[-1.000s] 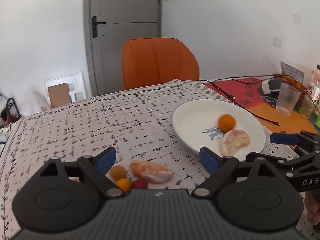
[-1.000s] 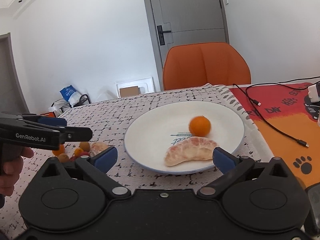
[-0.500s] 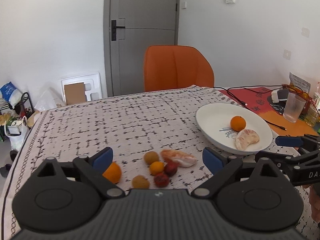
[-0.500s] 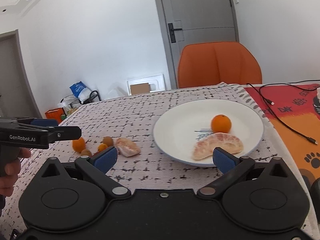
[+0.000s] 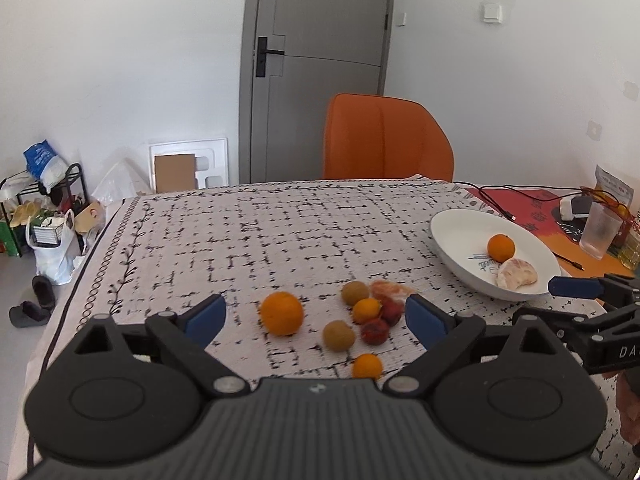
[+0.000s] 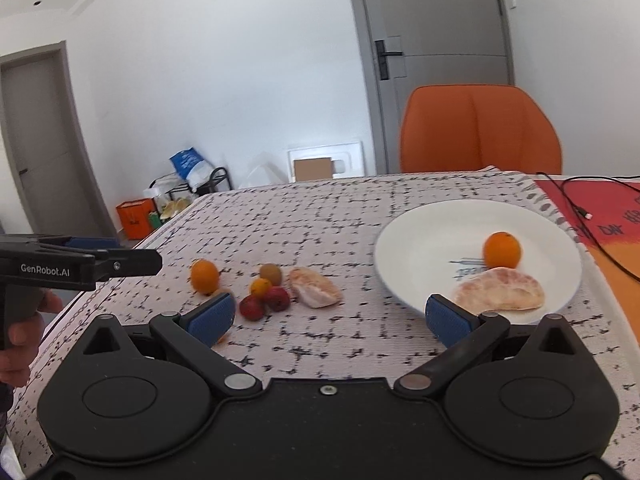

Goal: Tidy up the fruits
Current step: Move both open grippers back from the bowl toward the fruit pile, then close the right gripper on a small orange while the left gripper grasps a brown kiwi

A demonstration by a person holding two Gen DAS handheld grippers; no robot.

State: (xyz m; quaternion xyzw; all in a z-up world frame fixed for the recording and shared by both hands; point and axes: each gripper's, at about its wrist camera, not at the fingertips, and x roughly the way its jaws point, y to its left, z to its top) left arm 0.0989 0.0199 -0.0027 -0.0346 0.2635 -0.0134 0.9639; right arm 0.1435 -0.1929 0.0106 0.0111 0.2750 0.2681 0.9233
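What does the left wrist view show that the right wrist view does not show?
Only the left wrist view shows the clear plastic cup and a small orange fruit nearest the open left gripper. Only the right wrist view shows the second grey door and the orange box. Both show the white round plate, the orange chair and the open right gripper.

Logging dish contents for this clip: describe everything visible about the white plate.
The round white plate, glossy like ceramic, sits flat on the black-patterned tablecloth by the red mat. Small blue print marks its centre. It holds a whole small orange and a peeled citrus piece, which touch each other. Neither gripper touches it.
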